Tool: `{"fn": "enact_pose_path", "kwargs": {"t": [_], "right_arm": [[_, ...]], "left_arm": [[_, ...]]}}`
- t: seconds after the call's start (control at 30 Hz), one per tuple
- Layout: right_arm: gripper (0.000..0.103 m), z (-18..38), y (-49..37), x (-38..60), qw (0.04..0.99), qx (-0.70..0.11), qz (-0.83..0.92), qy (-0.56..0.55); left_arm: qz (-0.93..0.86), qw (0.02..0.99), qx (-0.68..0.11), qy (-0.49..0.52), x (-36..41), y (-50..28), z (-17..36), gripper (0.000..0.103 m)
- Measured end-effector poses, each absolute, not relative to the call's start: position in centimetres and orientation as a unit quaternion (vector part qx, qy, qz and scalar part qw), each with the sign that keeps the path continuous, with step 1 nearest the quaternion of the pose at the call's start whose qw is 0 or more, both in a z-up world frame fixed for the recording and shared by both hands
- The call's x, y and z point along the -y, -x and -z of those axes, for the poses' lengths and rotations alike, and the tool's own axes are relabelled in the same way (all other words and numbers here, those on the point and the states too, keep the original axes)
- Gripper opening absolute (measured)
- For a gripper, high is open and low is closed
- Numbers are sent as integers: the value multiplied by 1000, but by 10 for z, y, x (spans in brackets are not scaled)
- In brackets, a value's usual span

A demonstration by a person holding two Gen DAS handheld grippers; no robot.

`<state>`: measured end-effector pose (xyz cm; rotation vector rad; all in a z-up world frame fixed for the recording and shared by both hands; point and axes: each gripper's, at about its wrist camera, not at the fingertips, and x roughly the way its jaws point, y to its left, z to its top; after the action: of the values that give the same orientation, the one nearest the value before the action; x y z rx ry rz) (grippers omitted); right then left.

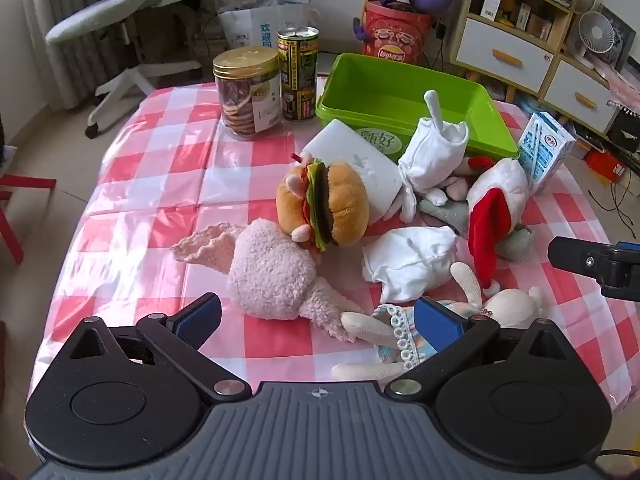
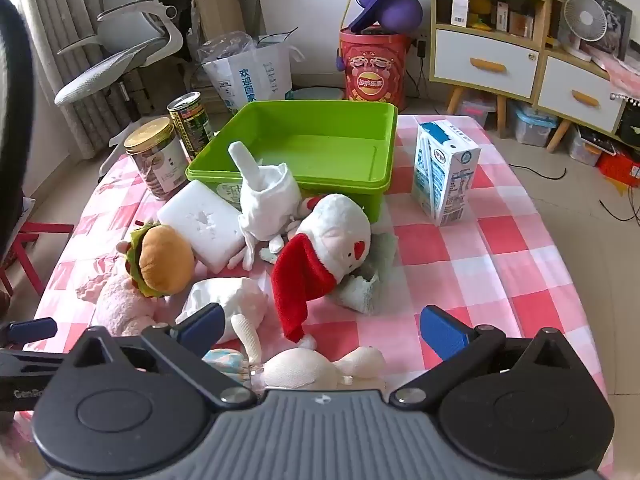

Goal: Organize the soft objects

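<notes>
Looking along the left gripper [image 1: 318, 320] from the left wrist view: held low over the near edge of the checked tablecloth [image 1: 152, 184], fingers spread wide, gripping nothing. Between the blue pads [image 1: 434, 326], the pink fluffy plush [image 1: 268, 276] and the cream bunny doll [image 1: 404, 336] in its lace-trimmed dress. Beyond, burger plush [image 1: 324, 204] leaning on a white foam block [image 1: 360, 164], white cloth bundles [image 1: 412, 260], a white plush with red scarf [image 1: 496, 200]. Green bin [image 1: 400, 100] behind, holding no toys. Biscuit jar [image 1: 246, 92], can [image 1: 298, 72], milk carton [image 1: 544, 152] upright.

From the right wrist view: right gripper [image 2: 322, 330] likewise low, level, jaws wide apart, holding nothing. Bunny doll [image 2: 308, 368] lying directly under it; red-scarfed plush [image 2: 332, 240] just ahead, green bin [image 2: 320, 144] past that. Left gripper's fingertip [image 2: 32, 330] poking in at the left edge.
</notes>
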<state>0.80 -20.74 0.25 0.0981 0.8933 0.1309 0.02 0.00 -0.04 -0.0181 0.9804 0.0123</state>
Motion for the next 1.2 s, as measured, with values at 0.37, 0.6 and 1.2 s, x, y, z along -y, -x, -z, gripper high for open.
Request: {"fn": "enact_pose_path", "kwargs": {"t": [0.37,0.6,1.2], "right_arm": [[81,1,-11,209,896,-437,-60,-52],[81,-4,-11,212,896,-436,-56,-61],[81,-3,-13,208,896,-439,-48,-51]], "left_arm": [[-11,884,-467,12,-3,-1,1,98],[-15,885,-465,17,-4,-3,-1,98],[-17,887,-461,20,-5,-3,-1,98]]}}
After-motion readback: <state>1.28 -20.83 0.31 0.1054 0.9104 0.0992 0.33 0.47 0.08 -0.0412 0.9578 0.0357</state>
